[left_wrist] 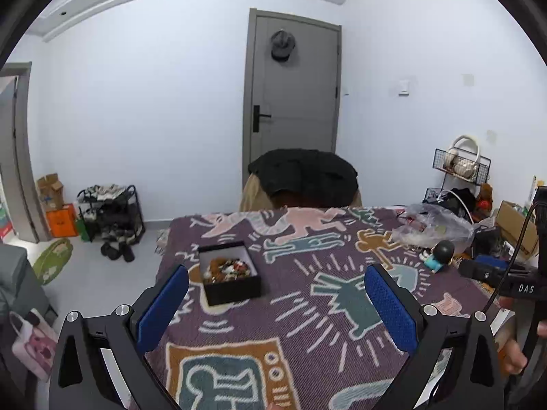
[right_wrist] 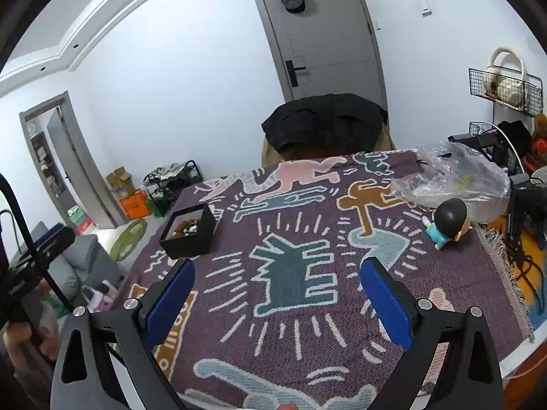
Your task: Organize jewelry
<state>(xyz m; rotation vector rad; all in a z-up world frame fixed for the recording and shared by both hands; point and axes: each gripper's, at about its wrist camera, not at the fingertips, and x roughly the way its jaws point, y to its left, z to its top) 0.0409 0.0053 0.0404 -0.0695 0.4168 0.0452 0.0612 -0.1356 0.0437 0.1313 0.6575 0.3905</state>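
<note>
1. The left gripper (left_wrist: 277,302) hovers above the worktop with its jaws spread wide and nothing between them; its blue pads (left_wrist: 163,307) frame bare patterned cloth.
2. The right gripper (right_wrist: 277,299) is likewise released and empty, its jaws wide apart above the teal figure woven into the cloth (right_wrist: 297,283).
3. The black jewelry box (left_wrist: 229,275) stands lidless on the cloth toward the worktop's left edge, just beyond the left gripper's left pad. Its opening faces upward; its long axis runs roughly from near to far, skewed slightly leftward at the far end. Mixed small pieces, brown, white and red, fill its interior; individual items cannot be told apart.
4. In the right wrist view the same box (right_wrist: 189,235) sits well left of the right gripper, apart from it.
5. A dark-haired toy figure (right_wrist: 448,220) lies on the right side of the worktop, just beside a crumpled clear plastic bag (right_wrist: 454,181).
6. A chair draped in a dark garment (left_wrist: 304,174) stands behind the far edge, before a grey door (left_wrist: 294,85).
</note>
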